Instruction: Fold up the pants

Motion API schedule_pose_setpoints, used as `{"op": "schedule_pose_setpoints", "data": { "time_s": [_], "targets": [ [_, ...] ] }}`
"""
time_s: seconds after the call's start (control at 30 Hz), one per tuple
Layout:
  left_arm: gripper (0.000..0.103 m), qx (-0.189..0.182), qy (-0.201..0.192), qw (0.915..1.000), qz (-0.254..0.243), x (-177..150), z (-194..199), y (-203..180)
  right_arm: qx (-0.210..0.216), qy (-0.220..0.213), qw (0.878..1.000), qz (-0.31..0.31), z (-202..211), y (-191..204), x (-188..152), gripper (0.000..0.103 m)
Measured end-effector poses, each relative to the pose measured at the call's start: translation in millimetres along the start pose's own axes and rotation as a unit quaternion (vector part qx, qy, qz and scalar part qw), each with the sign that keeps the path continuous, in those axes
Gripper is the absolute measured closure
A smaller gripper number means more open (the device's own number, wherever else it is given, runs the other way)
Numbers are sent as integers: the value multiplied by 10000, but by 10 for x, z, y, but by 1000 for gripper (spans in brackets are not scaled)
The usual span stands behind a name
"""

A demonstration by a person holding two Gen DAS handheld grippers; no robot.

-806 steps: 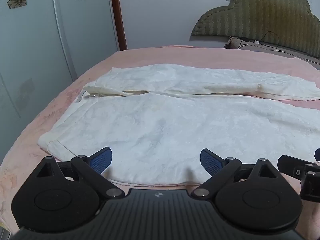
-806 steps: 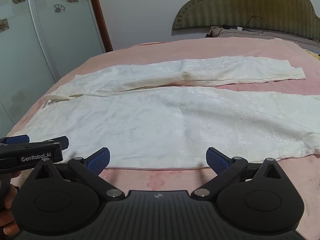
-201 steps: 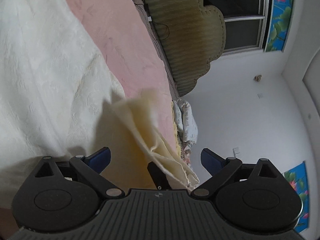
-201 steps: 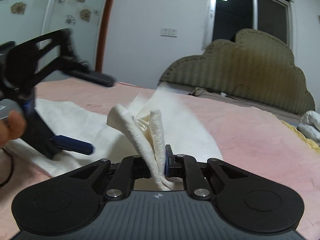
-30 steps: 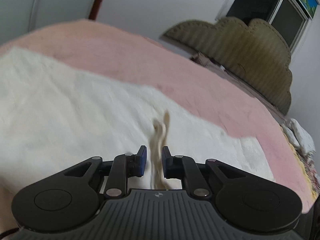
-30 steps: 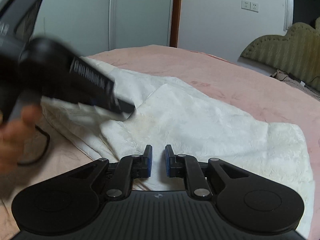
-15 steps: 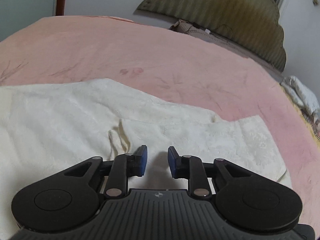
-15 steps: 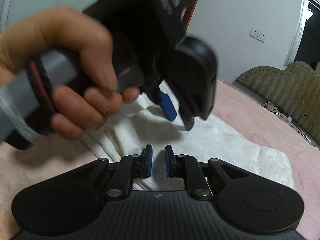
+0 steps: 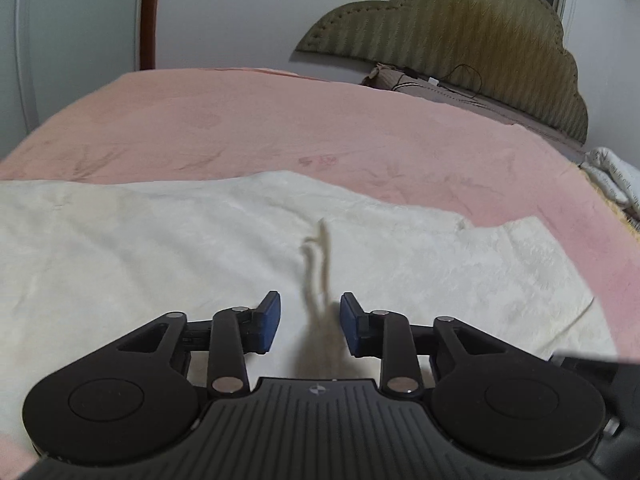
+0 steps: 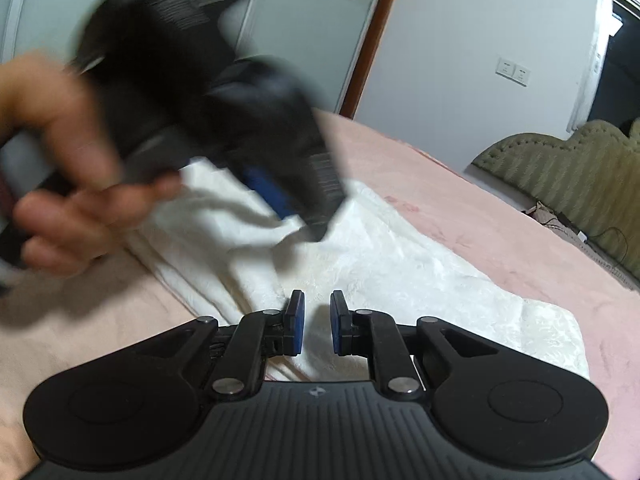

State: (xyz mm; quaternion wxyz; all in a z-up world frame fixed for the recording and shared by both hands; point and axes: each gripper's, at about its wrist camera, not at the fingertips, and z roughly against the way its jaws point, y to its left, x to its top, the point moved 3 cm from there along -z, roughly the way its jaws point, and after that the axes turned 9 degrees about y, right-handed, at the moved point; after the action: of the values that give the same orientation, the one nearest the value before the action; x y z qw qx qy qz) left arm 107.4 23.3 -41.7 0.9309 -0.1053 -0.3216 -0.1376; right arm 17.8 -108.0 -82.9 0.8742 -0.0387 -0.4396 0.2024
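Risk entry: pants point(image 9: 160, 264) lie part-folded on the bed point(image 9: 280, 120); your left tool point(image 9: 309, 322) is released around a raised ridge, your right tool point(image 10: 316, 322) slightly parted, empty; closing carelessly drags layers askew.

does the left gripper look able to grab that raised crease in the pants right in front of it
Probably yes. The left gripper is open, and the upright crease of the pants rises between its fingers with nothing blocking it. The crease is blurred, so contact is unclear.
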Motion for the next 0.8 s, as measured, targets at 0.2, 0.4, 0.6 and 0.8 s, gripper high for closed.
{"op": "schedule_pose_setpoints", "data": {
  "time_s": [0.2,0.4,0.6,0.8],
  "targets": [
    [59,799,-99,9956,-473,-279,121,134,177,-3,9998,97,12,77,34,89],
    [43,774,-268,9963,-243,-410,328,375,276,0,9996,-32,-20,24,36,89],
    [42,919,-372,9949,-209,-509,449,433,206,-255,9994,-98,66,-9,57,89],
    [41,922,-404,9946,-269,-687,544,540,288,-83,9995,113,8,70,71,89]
  ]
}}
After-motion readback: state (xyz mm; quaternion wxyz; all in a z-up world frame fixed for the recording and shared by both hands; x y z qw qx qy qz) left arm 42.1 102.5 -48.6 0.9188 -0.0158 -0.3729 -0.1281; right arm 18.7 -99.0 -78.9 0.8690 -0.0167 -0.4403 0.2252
